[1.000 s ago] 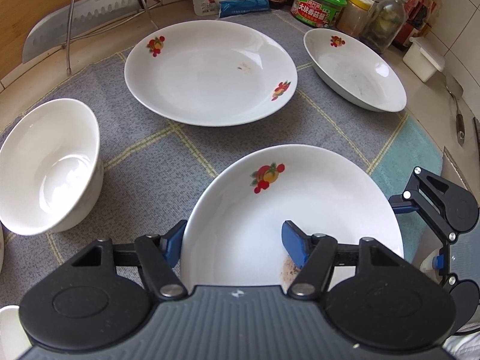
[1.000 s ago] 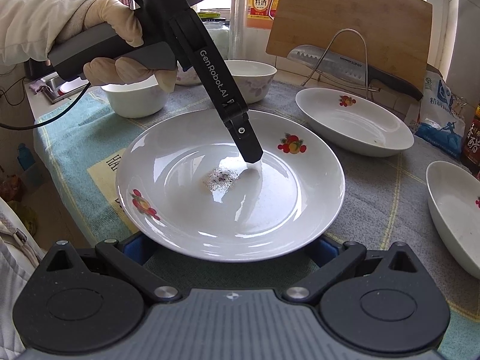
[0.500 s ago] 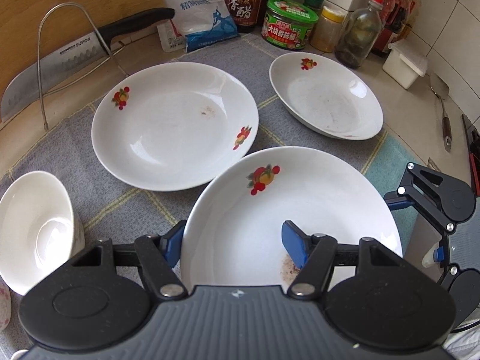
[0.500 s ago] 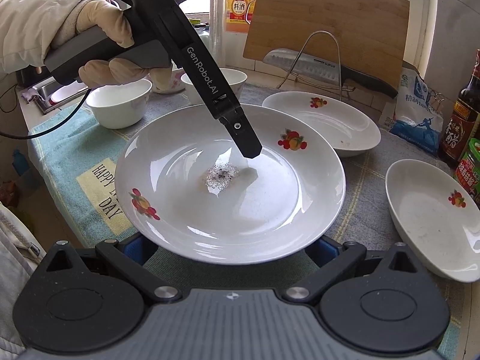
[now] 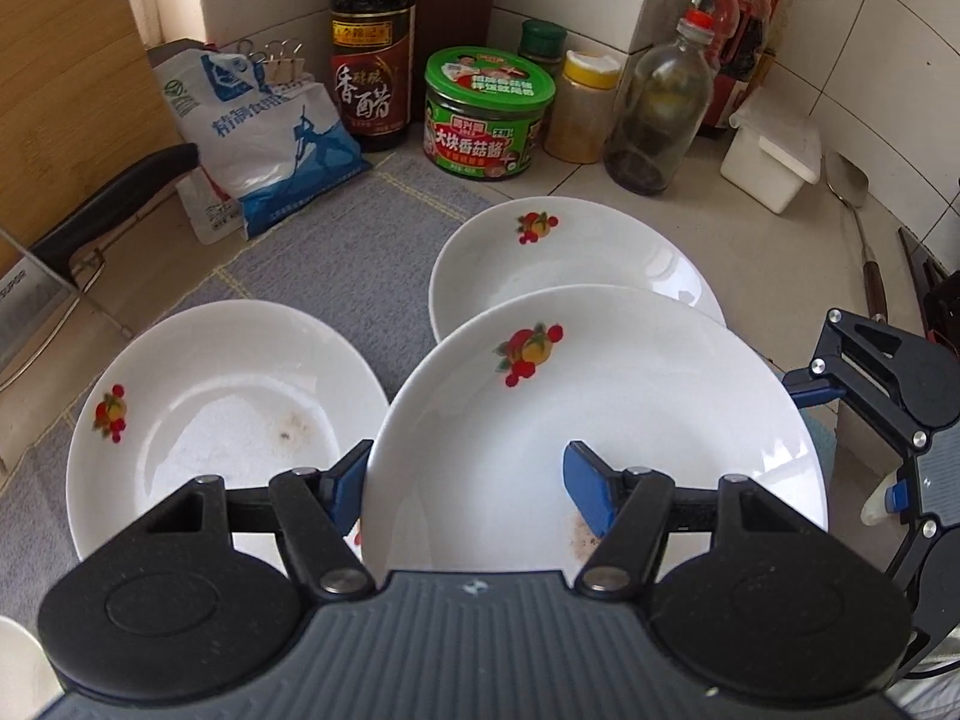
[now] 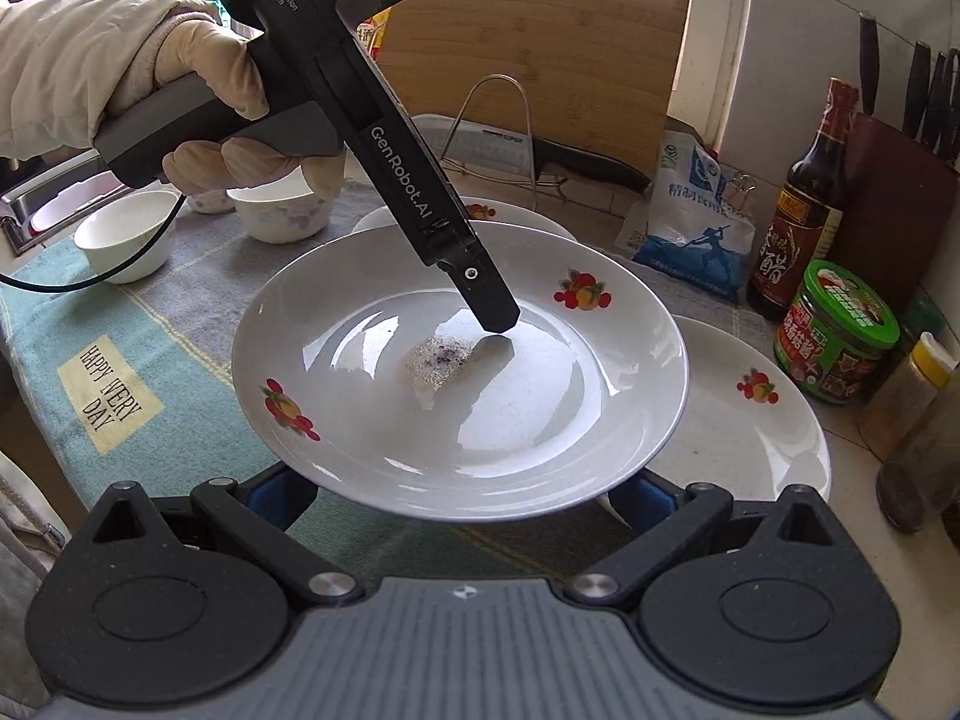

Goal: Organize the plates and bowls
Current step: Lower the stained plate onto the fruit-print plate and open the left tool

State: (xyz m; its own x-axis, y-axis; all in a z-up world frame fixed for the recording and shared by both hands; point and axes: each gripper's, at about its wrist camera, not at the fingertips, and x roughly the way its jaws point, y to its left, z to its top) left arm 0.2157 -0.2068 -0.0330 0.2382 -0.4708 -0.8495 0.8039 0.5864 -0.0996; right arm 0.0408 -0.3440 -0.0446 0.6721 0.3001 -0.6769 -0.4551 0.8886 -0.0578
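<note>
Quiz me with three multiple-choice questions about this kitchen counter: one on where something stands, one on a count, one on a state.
1. The round green-lidded jar stands:
A) between the dark glass bottle and the yellow-capped jar
B) on a plate
C) inside a bowl

2. White fruit-print plates in the left wrist view:
A) one
B) five
C) three

3. The raised white plate held by the left gripper is:
A) spotless
B) speckled with dark residue
C) broken

Answers:
1. A, those two flank it.
2. C, the left plate and the far plate lie flat and one is held.
3. B, specks sit at its centre.
</note>
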